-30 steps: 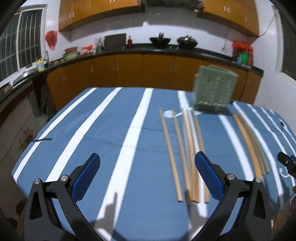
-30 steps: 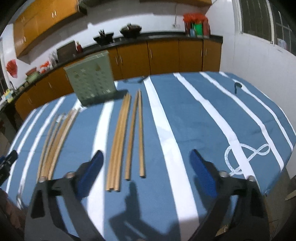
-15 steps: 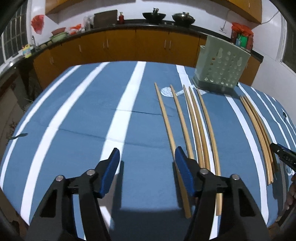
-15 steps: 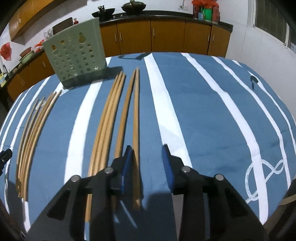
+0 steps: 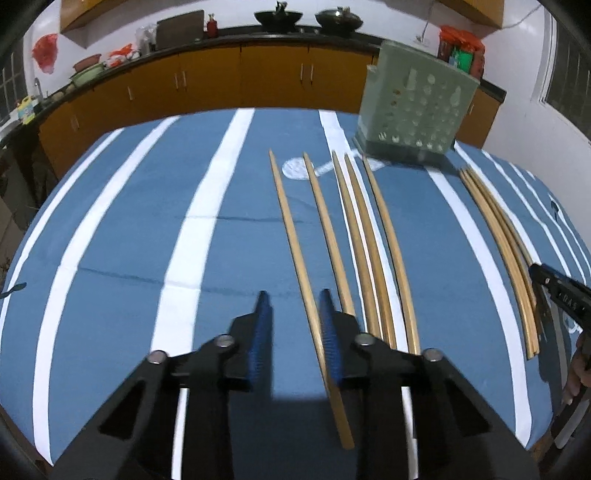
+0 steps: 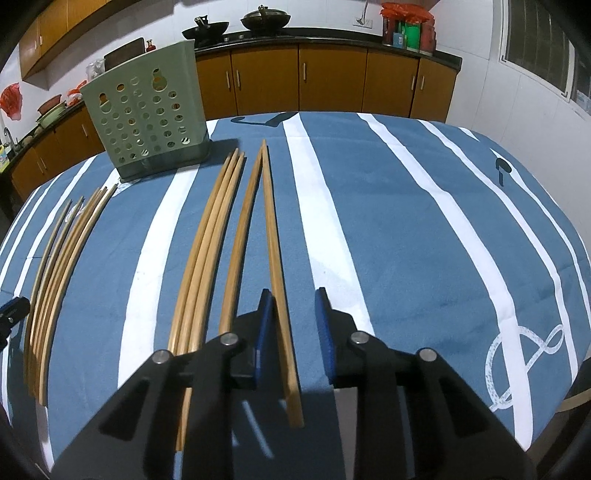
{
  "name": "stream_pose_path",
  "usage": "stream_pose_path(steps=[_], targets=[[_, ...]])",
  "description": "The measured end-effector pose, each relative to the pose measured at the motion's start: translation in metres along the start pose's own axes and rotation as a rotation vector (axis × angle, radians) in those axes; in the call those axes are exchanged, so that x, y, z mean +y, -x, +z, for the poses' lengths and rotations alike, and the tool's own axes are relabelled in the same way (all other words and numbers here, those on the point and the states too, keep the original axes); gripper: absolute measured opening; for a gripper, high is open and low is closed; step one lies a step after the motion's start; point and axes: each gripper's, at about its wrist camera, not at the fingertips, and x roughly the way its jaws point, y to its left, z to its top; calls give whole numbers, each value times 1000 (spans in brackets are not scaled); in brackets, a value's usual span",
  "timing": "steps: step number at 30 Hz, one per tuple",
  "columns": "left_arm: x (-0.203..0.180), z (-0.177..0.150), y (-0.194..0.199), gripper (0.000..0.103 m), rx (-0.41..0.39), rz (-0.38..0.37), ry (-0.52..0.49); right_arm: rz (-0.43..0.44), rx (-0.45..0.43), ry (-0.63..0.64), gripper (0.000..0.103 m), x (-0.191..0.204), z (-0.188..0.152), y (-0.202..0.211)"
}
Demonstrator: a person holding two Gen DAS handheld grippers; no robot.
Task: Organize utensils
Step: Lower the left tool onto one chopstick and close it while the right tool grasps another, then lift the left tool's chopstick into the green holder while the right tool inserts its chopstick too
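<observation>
Left tool (image 5: 291, 306) and right tool (image 6: 293, 308), both narrow, each straddle 1 chopstick (image 6: 273, 236); off-centre closure risks rolling it away.

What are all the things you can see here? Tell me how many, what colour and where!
chopsticks, left group: five, light wood, flat on the tablecloth
chopsticks, right group: five, light wood, flat on the tablecloth
utensil holder: one, pale green with holes, far end of the table
tablecloth: one, blue with white stripes
woks: two, black, on the back counter
cabinets: orange-brown, under the counter
left gripper: black, blue fingers open astride the leftmost chopstick
right gripper: black, blue fingers open astride the rightmost chopstick
</observation>
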Motion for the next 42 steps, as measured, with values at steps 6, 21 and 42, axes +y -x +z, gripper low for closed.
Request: stream_pose_path(steps=[6, 21, 42], targets=[[1, 8, -9, 9, 11, 36, -11, 20, -3, 22, 10, 3, 3, -2], [17, 35, -32, 8, -13, 77, -5, 1, -20, 5, 9, -4, 29, -25], [27, 73, 40, 7, -218, 57, 26, 57, -243, -32, 8, -17, 65, 54]])
